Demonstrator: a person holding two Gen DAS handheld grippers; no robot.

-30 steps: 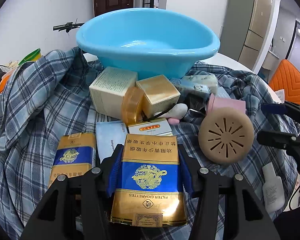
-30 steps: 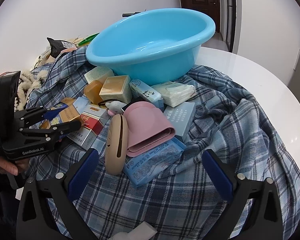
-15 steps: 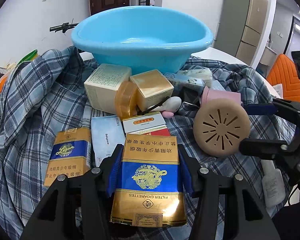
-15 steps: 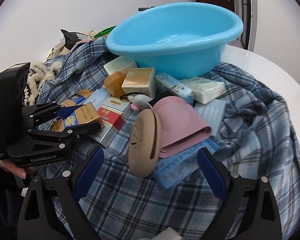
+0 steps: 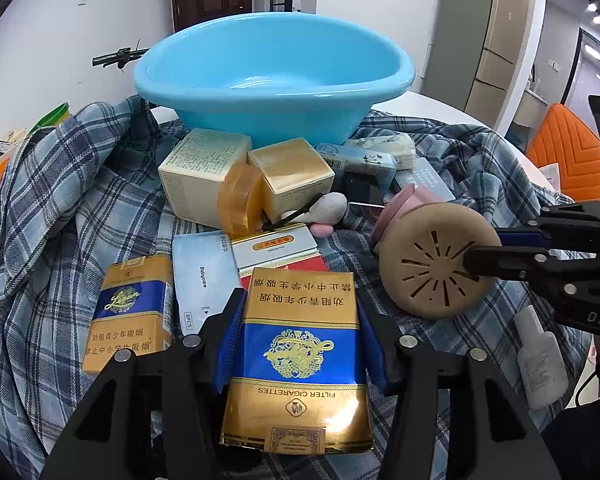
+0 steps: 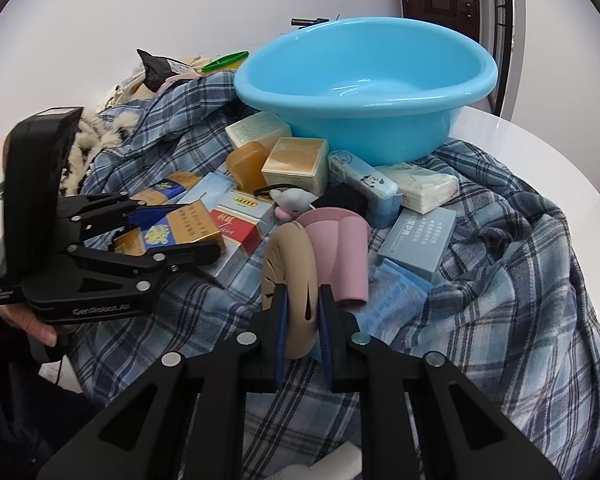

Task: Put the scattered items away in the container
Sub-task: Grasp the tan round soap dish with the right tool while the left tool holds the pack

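Grasping stage: left hand-held gripper clamps gold-and-blue cigarette pack; right hand-held gripper apparently clenched on tan slotted disc. Next: lift both into light-blue plastic basin.

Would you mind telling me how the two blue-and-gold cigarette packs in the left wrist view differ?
The nearer blue-and-gold cigarette pack sits clamped between the pads of the left gripper, while the farther blue-and-gold cigarette pack lies free on the blue plaid cloth. The nearer pack's lettering reads upside down; the farther pack's reads upright. The emblems differ: a round dragon motif against a script logo. Both share gold bodies with a blue band.
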